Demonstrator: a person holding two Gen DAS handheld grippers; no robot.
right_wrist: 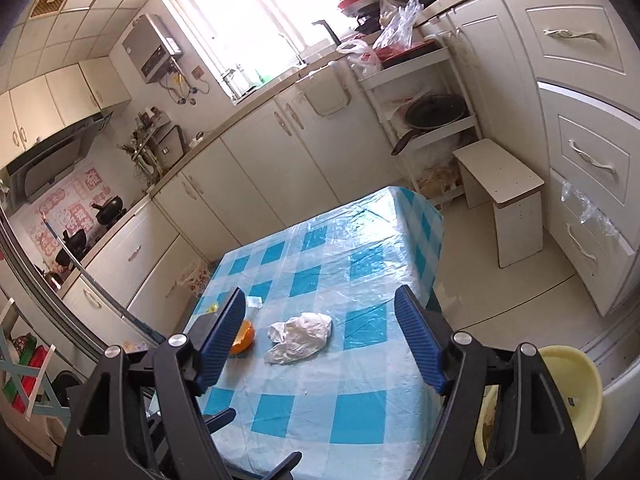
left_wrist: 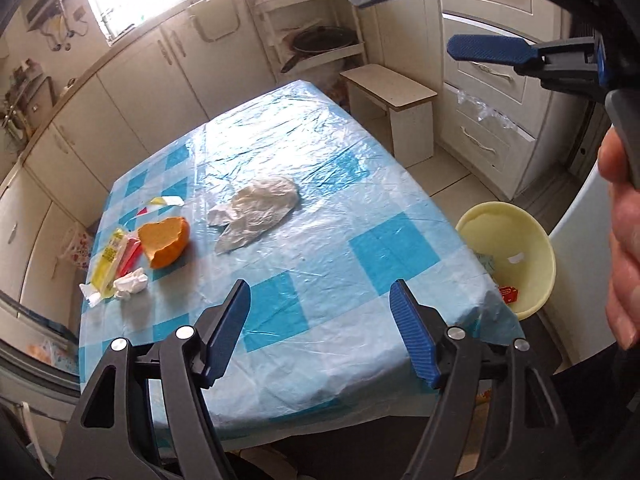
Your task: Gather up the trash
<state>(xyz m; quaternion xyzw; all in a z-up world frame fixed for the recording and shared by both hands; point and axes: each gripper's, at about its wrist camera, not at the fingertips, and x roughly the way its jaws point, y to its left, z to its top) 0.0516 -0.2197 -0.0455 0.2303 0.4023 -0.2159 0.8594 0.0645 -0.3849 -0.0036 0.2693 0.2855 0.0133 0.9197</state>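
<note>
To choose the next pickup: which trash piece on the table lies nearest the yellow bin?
The crumpled white plastic bag; it lies mid-table, while the other scraps cluster at the far edge from the yellow bin.

On the checked tablecloth (left_wrist: 360,248) lie one orange peel (left_wrist: 166,242), one crumpled clear plastic bag (left_wrist: 260,210), one small white paper wad (left_wrist: 131,282) and one yellow wrapper (left_wrist: 108,260), with another torn wrapper (left_wrist: 164,202) behind it. Beside the table stands one pale yellow basin (left_wrist: 532,248), and beyond it one small white stool (left_wrist: 394,94). Two grippers show: the left gripper (left_wrist: 320,332) and the right gripper (right_wrist: 322,340).

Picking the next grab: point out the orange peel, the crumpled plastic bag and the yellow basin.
Orange peel (left_wrist: 166,240): left wrist view, on its inner face.
Plastic bag (left_wrist: 260,206): left wrist view, on its middle.
Basin (left_wrist: 516,240): left wrist view, on its inner wall.
</note>
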